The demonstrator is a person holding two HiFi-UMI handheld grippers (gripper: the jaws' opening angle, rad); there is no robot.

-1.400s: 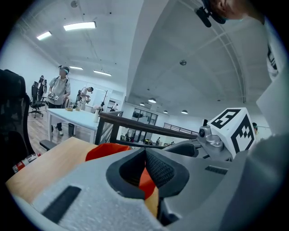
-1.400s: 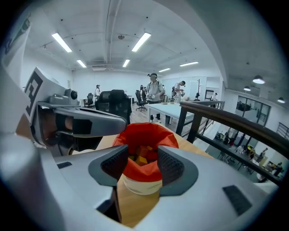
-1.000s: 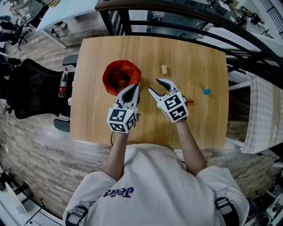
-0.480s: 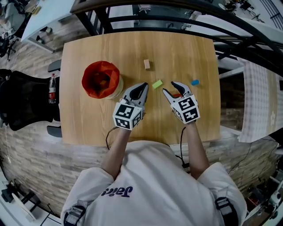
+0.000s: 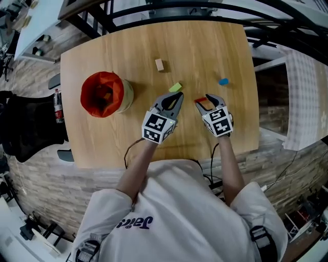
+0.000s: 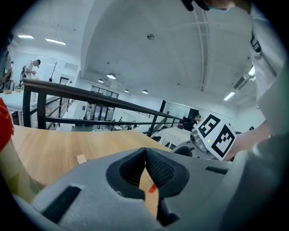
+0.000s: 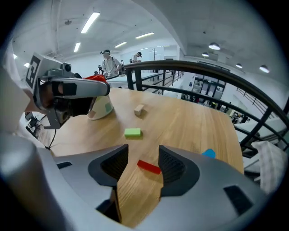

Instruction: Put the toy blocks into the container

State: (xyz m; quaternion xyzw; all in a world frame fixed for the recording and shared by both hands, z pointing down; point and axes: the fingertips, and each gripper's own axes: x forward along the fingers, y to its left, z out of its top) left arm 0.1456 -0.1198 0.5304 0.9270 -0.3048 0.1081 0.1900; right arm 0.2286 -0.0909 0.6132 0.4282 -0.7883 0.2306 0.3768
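Observation:
A flat red block (image 7: 149,167) lies on the wooden table (image 5: 118,143) between the fingers of my right gripper (image 7: 143,152); the jaws stand open around it and the pads do not press it. My left gripper (image 5: 173,97) hovers just left of it with its jaws shut and empty. A green block (image 5: 176,87) lies right beyond the left gripper's tips. The tan block (image 5: 159,64) sits farther back and the blue block (image 5: 223,81) to the right. The red container (image 5: 102,94) stands at the left with blocks inside.
The table's right edge (image 5: 254,102) runs close to the right gripper. A black chair (image 5: 28,128) and a bottle (image 5: 58,108) stand beside the table at the left, and a dark railing (image 5: 205,10) runs behind it. A cable (image 5: 134,148) trails off the front edge.
Both grippers have moved right, away from the red container. The right gripper has come down around the red block; the left now sits by the green block.

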